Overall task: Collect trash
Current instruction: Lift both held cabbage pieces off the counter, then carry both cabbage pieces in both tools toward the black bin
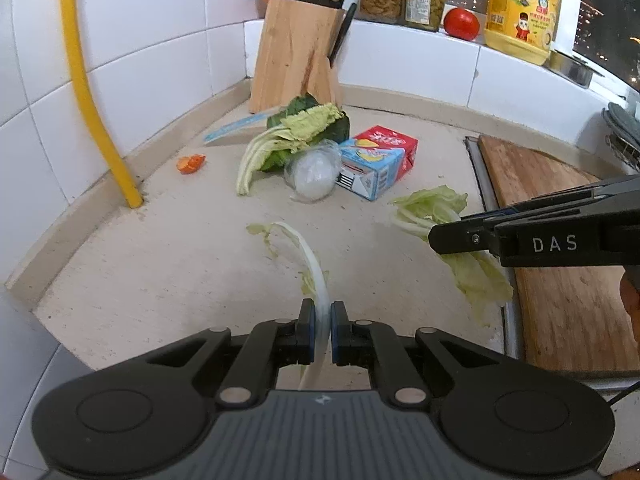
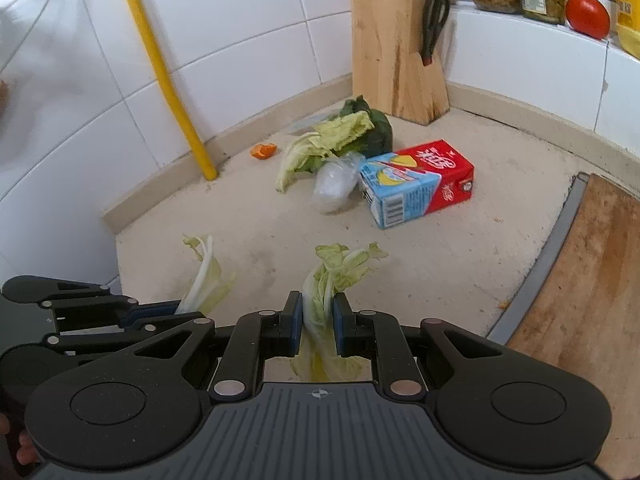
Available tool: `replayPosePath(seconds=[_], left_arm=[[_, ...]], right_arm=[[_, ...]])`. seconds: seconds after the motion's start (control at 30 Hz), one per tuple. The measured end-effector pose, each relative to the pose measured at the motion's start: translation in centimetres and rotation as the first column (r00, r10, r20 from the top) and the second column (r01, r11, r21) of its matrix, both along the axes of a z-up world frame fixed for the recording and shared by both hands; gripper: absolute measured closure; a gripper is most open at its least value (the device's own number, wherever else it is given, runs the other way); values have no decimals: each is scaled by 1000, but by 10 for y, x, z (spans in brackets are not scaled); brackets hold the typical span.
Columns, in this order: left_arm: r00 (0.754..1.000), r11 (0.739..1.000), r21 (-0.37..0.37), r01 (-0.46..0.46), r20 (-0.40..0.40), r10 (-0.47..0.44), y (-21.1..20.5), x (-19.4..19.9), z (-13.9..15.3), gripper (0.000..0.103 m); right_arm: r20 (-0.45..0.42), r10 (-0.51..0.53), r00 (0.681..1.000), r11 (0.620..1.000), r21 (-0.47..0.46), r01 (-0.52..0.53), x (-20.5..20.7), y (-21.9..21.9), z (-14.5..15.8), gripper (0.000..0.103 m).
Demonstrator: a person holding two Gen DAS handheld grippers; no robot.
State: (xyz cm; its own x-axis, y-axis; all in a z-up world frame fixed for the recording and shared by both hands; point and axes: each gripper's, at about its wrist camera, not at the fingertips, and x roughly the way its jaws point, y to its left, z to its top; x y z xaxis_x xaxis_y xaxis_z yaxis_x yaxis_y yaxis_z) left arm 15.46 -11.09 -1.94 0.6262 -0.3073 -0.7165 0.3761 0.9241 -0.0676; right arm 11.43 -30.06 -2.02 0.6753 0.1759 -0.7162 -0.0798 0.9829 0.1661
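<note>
**Two cabbage scraps pinched, the rest lying in the corner**

In the left wrist view, the left gripper (image 1: 320,312) is sitting at the bottom centre of the frame, its blue-padded jaws pressing together on a thin, pale white-stemmed cabbage leaf (image 1: 310,258), which is arching upward and leftward from the pads toward the middle of the picture. At the right edge of that same view, the right gripper (image 1: 434,236) is reaching in sideways, clamping a broad, crinkled light-green cabbage leaf (image 1: 476,272) that is hanging below its tips.

The right wrist view is showing that grip from behind: the jaws are standing narrowly apart, squeezing the bunched leaf at the bottom centre (its frilly top is poking up above the pads).

Further up the beige speckled stone countertop (image 1: 160,264), above the centre of the frame, more trash is lying in a cluster: a heap of dark and light green vegetable leaves (image 1: 304,132), a crumpled clear plastic wrapper (image 1: 312,176) touching it, and a red-and-blue drink carton (image 1: 378,160) lying on its side just beside the wrapper. A small orange peel piece (image 1: 191,163) is sitting apart to the left, near a yellow pipe (image 1: 92,92). A wooden knife block (image 1: 296,52) is standing in the corner, upper centre.
</note>
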Motion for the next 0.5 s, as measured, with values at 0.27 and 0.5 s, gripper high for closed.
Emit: replayPosePath(seconds=[0.27,0.5], left_arm=[[1000,1000,-9,-21,20,21,12,-5,6,99],[998,998,-10,-55,28,56,29,-12,7,99]], right_arm=[[20,12,1000,1000,-8,-12,1,14,6,82],[29,47,998,999,-7,-46,4,33,10,82]])
